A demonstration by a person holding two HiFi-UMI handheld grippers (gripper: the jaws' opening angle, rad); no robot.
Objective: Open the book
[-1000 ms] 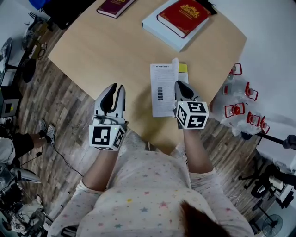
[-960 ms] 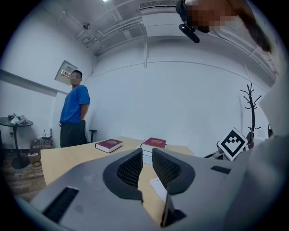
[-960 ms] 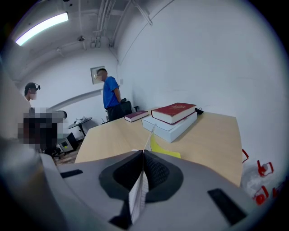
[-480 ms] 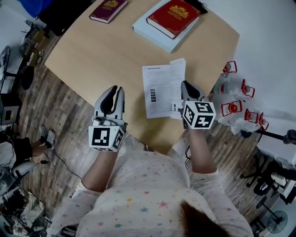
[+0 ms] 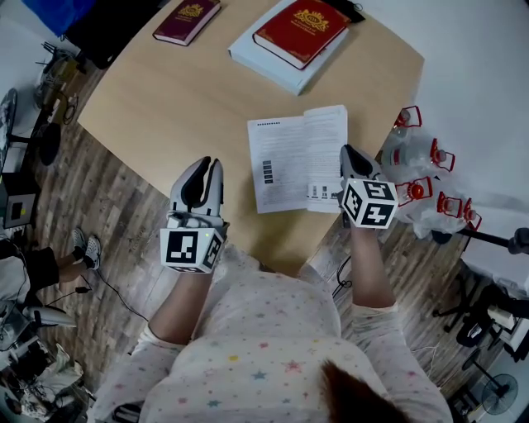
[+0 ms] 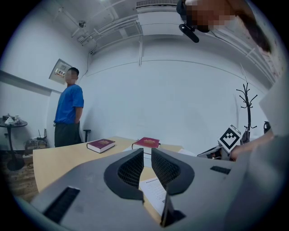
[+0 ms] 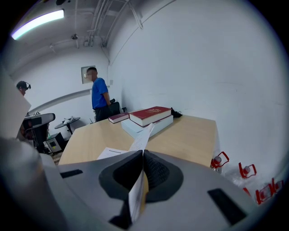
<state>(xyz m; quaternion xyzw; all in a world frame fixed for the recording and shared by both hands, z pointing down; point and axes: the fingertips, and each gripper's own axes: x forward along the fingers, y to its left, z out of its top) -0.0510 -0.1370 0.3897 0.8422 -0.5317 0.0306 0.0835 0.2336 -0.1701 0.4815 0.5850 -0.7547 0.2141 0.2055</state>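
Observation:
A thin white booklet (image 5: 285,161) lies open near the table's right front edge, printed pages facing up. Its left page rests flat on the wood. My right gripper (image 5: 350,155) is shut on the right-hand leaf (image 5: 326,153) at its outer edge. In the right gripper view, that leaf (image 7: 143,135) stands on edge, pinched in the right gripper (image 7: 143,154). My left gripper (image 5: 202,169) hovers over the table's front edge, left of the booklet and apart from it. In the left gripper view, the left gripper (image 6: 147,152) is shut on nothing.
A red book on a pale blue one (image 5: 299,31) and a maroon book (image 5: 185,18) lie at the far side of the wooden table (image 5: 182,91). Red-capped water bottles (image 5: 417,165) sit on the floor at right. A person in a blue shirt (image 6: 67,113) stands beyond the table.
My right gripper has swung to the right with the leaf, turning it from upright to spread out, so the booklet now lies open. The left gripper has stayed in place.

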